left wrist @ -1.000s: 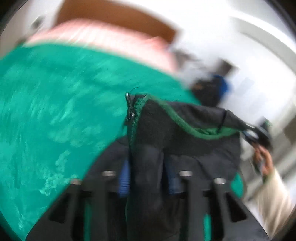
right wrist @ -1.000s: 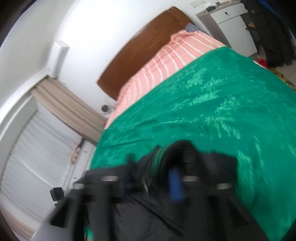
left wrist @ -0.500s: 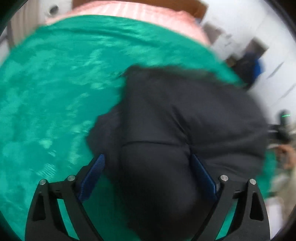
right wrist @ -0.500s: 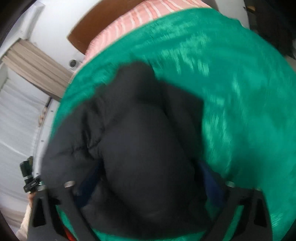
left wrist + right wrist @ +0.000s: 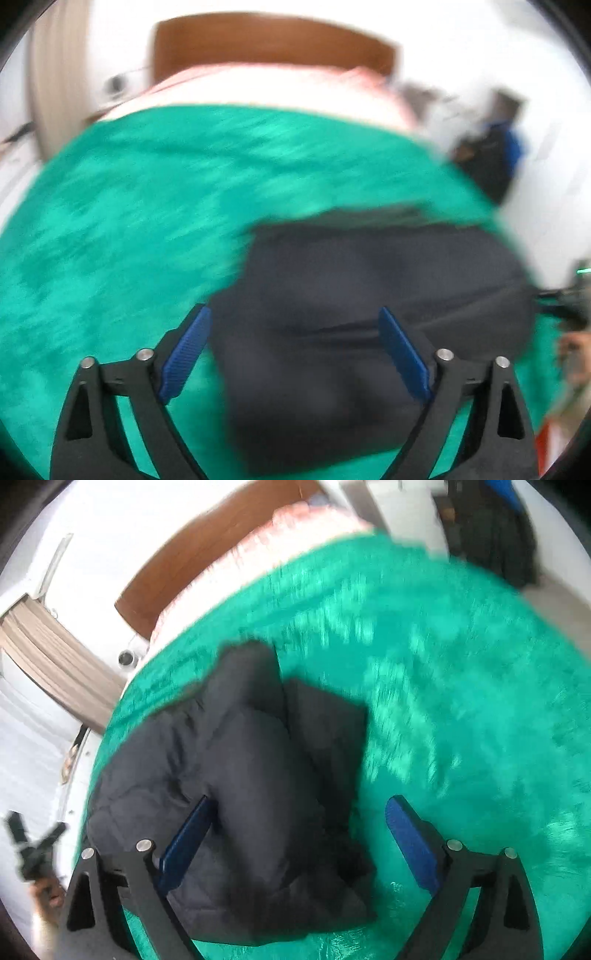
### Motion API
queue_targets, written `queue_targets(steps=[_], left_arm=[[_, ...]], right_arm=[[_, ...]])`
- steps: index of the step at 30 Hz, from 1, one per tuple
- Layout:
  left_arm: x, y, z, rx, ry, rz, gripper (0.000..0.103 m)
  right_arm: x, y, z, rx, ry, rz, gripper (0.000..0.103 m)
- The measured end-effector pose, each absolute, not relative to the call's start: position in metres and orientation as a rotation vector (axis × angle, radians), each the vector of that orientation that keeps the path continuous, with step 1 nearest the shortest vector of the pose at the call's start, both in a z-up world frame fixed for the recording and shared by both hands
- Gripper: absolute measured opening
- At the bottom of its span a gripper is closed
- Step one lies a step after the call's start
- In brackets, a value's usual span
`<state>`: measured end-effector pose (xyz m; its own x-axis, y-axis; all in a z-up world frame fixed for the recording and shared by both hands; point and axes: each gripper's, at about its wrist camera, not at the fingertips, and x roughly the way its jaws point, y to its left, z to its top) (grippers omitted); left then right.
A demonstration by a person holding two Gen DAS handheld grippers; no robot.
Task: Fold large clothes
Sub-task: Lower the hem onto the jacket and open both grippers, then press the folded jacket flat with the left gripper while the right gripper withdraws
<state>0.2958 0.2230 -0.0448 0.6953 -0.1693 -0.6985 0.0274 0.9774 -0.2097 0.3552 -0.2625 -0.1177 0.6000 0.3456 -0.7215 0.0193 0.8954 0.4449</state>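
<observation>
A black padded jacket [image 5: 369,295] lies bunched and partly folded on the green bedspread [image 5: 129,221]. My left gripper [image 5: 295,332] hovers over its near edge with the blue pads [image 5: 184,354] spread wide, and neither pad presses on the cloth. In the right wrist view the jacket [image 5: 258,775] sits left of centre. My right gripper [image 5: 299,830] is above it and its jaws are opening. One of its pads is over the jacket, the other over the bedspread [image 5: 461,701], and nothing is gripped. The left gripper [image 5: 33,853] shows small at the lower left.
A pink striped sheet [image 5: 295,528] and a brown wooden headboard [image 5: 192,565] lie at the far end of the bed. Beige curtains [image 5: 48,657] hang at the left. A white cabinet [image 5: 402,509] and dark hanging clothes [image 5: 491,528] stand at the far right.
Both grippers held the jacket's edge up a second ago. They have since let it go and opened wide, and the jacket now lies on the bedspread. The right gripper has come lower.
</observation>
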Motion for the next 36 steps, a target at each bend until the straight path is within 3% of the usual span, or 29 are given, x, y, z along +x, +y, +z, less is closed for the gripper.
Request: queue_targets(steps=[5,9,11,18,25,28,31,36], left_arm=[[0.316,0.122,-0.044,-0.110,0.751,-0.335,0.099],[0.359,0.072,-0.132,0.046,0.903,-0.275,0.103],[0.360,0.070,-0.155,0.055,0.869,-0.252,0.103],[0.304,0.064,-0.125,0.134,0.839,-0.257,0.101],[0.289,0.038,-0.176,0.241,0.852,-0.156,0.103],[0.284,0.046,-0.155,0.161,0.914,-0.187,0.099],[0.285,0.067,-0.120,-0.031,0.867,-0.214,0.100],[0.359,0.082,-0.106,-0.131,0.851,-0.092,0.101]], right_arm=[[0.320,-0.223,-0.083,0.404,0.717,0.298,0.094],[0.320,-0.184,-0.114,0.318,0.767,0.369,0.095],[0.326,-0.175,-0.138,0.266,0.824,0.360,0.095],[0.288,-0.186,-0.129,0.292,0.747,0.370,0.095],[0.264,-0.192,-0.146,0.271,0.725,0.299,0.095],[0.246,-0.206,-0.133,0.253,0.670,0.269,0.095],[0.243,-0.231,-0.122,0.189,0.622,0.146,0.099],[0.278,-0.275,-0.132,0.222,0.700,-0.038,0.099]])
